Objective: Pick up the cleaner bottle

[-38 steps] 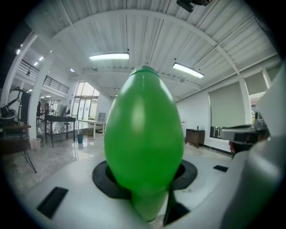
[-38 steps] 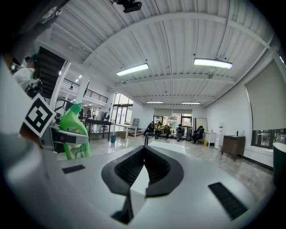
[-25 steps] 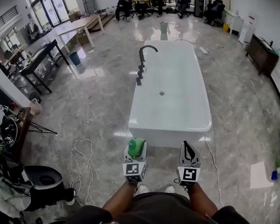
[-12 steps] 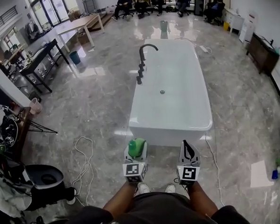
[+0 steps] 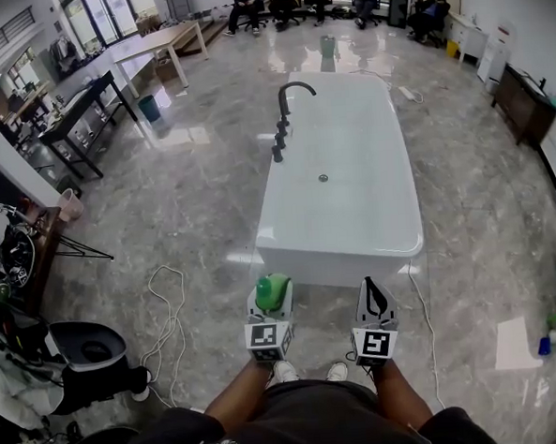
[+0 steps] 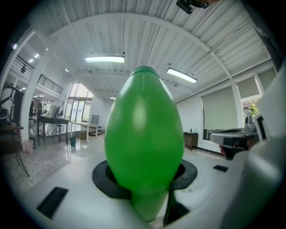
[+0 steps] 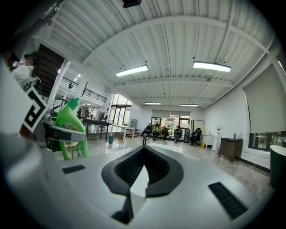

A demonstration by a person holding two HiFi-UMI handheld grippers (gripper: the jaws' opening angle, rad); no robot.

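Observation:
The green cleaner bottle (image 5: 271,290) stands upright between the jaws of my left gripper (image 5: 270,301), which is shut on it, held low in front of me. In the left gripper view the bottle (image 6: 144,143) fills the middle and hides the jaw tips. My right gripper (image 5: 373,293) hovers beside it to the right, its dark pads closed together with nothing between them (image 7: 144,152). The right gripper view also catches the bottle (image 7: 70,127) at its left, with the left gripper's body across it.
A white bathtub (image 5: 288,234) with a black faucet (image 5: 291,98) stands straight ahead on the marble floor. A white cable (image 5: 166,312) loops at the left near a black bin (image 5: 87,355). Paper (image 5: 516,344) and small bottles (image 5: 548,339) lie at the right.
Both grippers and the bottle hold still. Only the head view has drifted slightly, so the bathtub sits a touch lower in the picture.

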